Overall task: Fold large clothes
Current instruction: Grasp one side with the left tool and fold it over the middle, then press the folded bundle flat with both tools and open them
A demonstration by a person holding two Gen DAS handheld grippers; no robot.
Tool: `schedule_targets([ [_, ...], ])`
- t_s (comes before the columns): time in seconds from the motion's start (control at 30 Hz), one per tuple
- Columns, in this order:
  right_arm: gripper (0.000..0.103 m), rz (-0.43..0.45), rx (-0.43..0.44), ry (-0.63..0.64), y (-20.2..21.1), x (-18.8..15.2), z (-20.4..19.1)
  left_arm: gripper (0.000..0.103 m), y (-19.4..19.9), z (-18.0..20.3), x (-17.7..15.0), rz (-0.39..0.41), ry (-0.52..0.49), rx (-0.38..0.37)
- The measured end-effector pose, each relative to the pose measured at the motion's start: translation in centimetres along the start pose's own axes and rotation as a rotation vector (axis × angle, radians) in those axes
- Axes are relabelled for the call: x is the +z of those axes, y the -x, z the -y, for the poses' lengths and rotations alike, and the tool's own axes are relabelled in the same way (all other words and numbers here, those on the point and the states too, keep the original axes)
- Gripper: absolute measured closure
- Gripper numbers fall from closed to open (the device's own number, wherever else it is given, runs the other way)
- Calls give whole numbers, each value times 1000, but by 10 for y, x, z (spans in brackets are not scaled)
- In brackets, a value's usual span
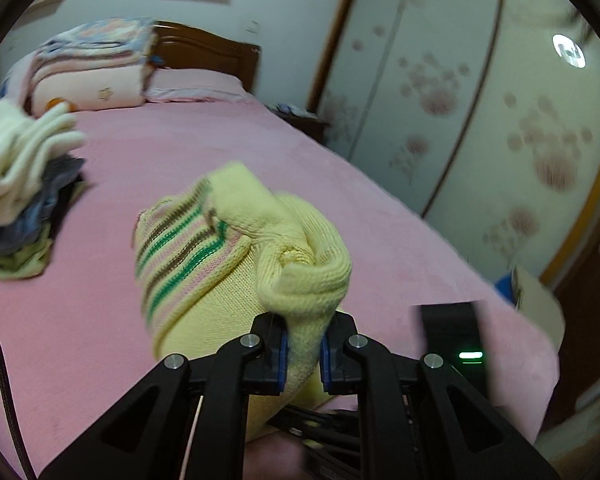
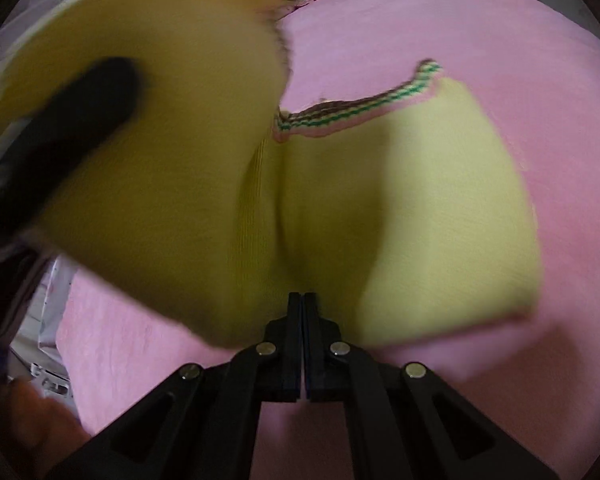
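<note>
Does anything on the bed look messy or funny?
Yes. The pile of clothes at the left edge of the pink bed looks untidy: its layers slump and stick out unevenly. The yellow striped sweater is bunched up too, but only because the left hand-held gripper is pinching it.

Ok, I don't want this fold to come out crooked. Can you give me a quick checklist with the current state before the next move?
1. Left gripper pinching the yellow knitted sweater with striped bands: ok.
2. Right gripper shut at the sweater's near edge: ok; whether it holds cloth, cannot tell.
3. Sweater flat: not ok, bunched and lifted.
4. Pink bedspread bare ahead: ok.
5. Pile of folded clothes clear of the sweater: ok.
</note>
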State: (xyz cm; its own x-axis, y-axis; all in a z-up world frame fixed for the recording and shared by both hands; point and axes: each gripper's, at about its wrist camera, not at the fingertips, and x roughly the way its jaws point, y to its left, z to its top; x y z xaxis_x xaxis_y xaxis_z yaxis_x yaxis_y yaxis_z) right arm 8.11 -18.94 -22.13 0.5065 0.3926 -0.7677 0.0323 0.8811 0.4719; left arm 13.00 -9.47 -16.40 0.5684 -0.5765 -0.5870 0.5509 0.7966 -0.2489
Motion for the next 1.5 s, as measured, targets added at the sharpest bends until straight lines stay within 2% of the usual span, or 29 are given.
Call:
schedule_targets([
  [0.23,103,-12,-112,-12,45,-21,35,93,-53,39,-16,-171,-109,40],
  [0.37,103,-11,-160,-35,61,-21,53,89,-63,48,-28,-225,-161,73],
  [0.4,103,-7,-172,-41,64,-19,56,81,-63,49,-30,-235,-162,80],
  [0.43,103,0,-182,-45,67,-18,59,76,-63,49,-30,-240,-160,79],
  [0.47,103,8,-194,-49,70,-17,60,65,-62,51,-31,-245,-156,76],
  [0.5,103,17,-209,-51,76,-13,61,49,-59,52,-31,-253,-147,65],
  [0.57,102,36,-216,-58,82,-4,63,31,-53,53,-28,-248,-131,56],
  [0.6,102,46,-214,-61,86,0,65,27,-45,53,-26,-236,-114,47],
  [0.73,102,86,-193,-49,101,19,59,27,-17,45,-17,-219,-36,6],
  [0.9,99,104,-115,-18,101,49,42,27,13,9,-7,-177,98,69],
  [1.0,77,78,-67,-11,86,64,28,27,14,-22,-8,-194,182,162],
  [1.03,66,69,-60,-11,81,69,25,27,12,-29,-10,-207,194,193],
  [1.07,60,62,-50,-12,76,72,20,27,10,-36,-11,-218,205,217],
  [1.1,59,52,-38,-13,71,75,17,27,8,-43,-13,-230,224,232],
  [1.2,59,1,-43,-15,55,80,12,27,1,-54,-14,-234,271,228],
  [1.33,59,-55,-102,-13,30,80,13,27,-11,-60,-16,-258,315,221],
  [1.37,64,-62,-102,-11,26,79,13,27,-14,-59,-16,-262,323,217],
  [1.43,81,-72,-91,11,21,79,13,27,-19,-60,-16,-266,335,209],
  [1.5,84,-29,-94,43,25,76,13,27,-22,-60,-16,-262,336,201],
])
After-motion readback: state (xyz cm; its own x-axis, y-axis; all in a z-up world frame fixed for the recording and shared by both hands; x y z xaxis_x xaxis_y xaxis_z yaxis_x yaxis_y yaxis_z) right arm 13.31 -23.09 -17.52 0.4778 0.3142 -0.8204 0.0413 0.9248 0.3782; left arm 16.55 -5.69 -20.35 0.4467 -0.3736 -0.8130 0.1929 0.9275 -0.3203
